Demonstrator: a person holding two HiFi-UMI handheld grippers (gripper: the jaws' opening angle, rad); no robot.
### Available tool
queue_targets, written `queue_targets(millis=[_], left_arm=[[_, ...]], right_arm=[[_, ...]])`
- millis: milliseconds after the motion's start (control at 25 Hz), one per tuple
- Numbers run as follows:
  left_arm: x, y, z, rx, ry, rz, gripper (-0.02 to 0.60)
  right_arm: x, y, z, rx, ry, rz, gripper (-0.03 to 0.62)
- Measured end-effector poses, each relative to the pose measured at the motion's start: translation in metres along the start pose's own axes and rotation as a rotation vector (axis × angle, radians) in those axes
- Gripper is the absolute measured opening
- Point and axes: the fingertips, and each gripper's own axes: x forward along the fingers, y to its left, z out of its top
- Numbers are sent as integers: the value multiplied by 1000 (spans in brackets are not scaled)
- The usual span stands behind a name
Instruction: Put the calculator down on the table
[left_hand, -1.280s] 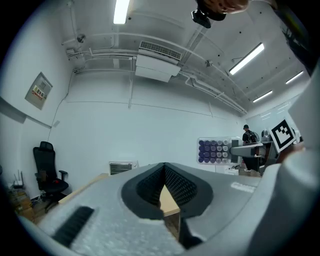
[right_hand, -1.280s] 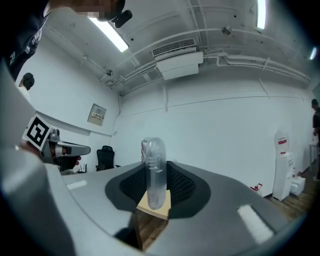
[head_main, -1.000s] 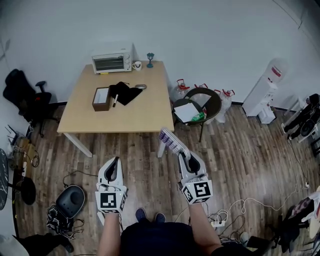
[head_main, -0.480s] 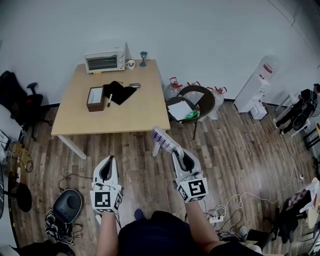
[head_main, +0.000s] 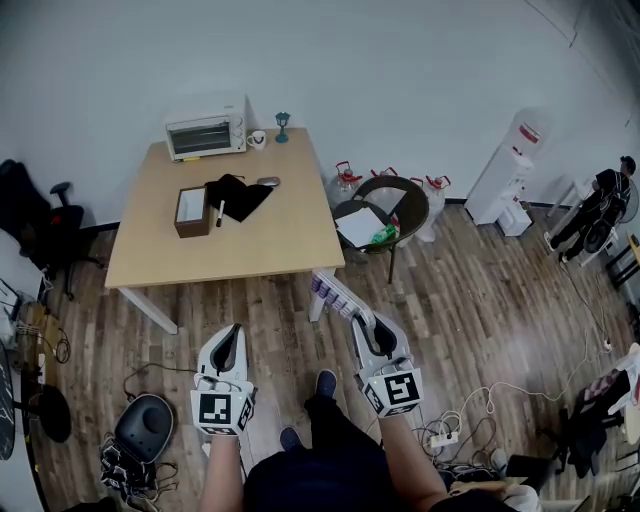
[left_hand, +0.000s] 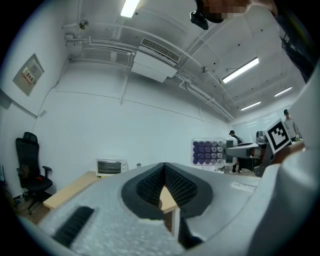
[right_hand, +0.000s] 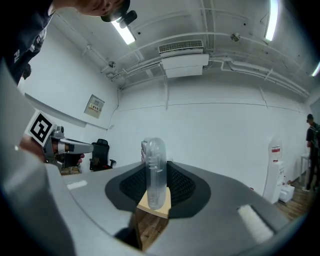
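Note:
A white calculator (head_main: 335, 293) with purple keys sticks out forward from my right gripper (head_main: 362, 318), which is shut on its near end, over the wooden floor short of the table (head_main: 270, 240). The right gripper view shows the calculator (right_hand: 154, 170) edge-on and upright between the pads. My left gripper (head_main: 233, 336) hangs level beside it, shut with nothing in it. In the left gripper view the calculator (left_hand: 209, 151) shows its keys at the right, beyond the closed left gripper (left_hand: 162, 172).
On the table stand a toaster oven (head_main: 205, 135), a mug (head_main: 258, 140), a brown box (head_main: 192, 205) and a black cloth (head_main: 238, 195). A round chair with papers (head_main: 385, 208) sits right of the table, with a water dispenser (head_main: 510, 165) beyond it. Cables lie on the floor by my feet.
Both grippers have shifted slightly across the floor as the person steps, and one foot now shows further forward. The calculator stays held in the right gripper.

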Motion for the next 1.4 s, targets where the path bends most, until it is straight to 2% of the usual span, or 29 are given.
queue_targets(millis=[160,360,760,1080,1240,1400], left_arm=[[15,4,-7,-7,12,-14,-3],[32,15,-19,-9,4,7,-3],[128,57,-15,23,11,28,-3],[173,65,-41,-6,53,13,-3],[198,72,-47,33,61,30,-3],[237,79,-49,24,72,43,-3]], right_arm=[[11,-10,-5,11,2,-22,110],[32,-22,-21,32,-5,-21,110],[134,-68,-33,58,-8,7,110],[164,-91,-55,103,24,-19,110],[180,-110,-69,113,40,-37,110],[210,-138,-72,128,44,-40,110]])
